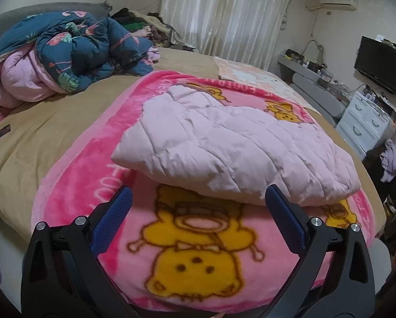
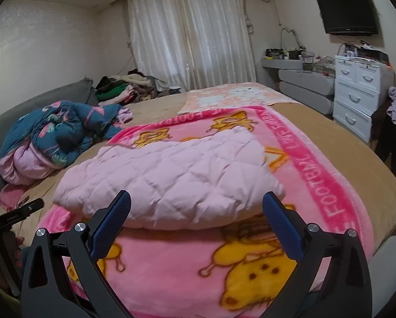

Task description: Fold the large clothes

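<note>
One folded pale pink quilted garment (image 1: 232,145) lies on one pink cartoon blanket (image 1: 198,251), which is spread over the tan sheet of the bed (image 1: 47,132). The two grippers stand above the near edge of the blanket: the left gripper (image 1: 198,198) and the right gripper (image 2: 196,201) both have their jaws wide open, with nothing held between them. At the far left of the bed sits one bundled blue floral duvet (image 1: 78,50).
</note>
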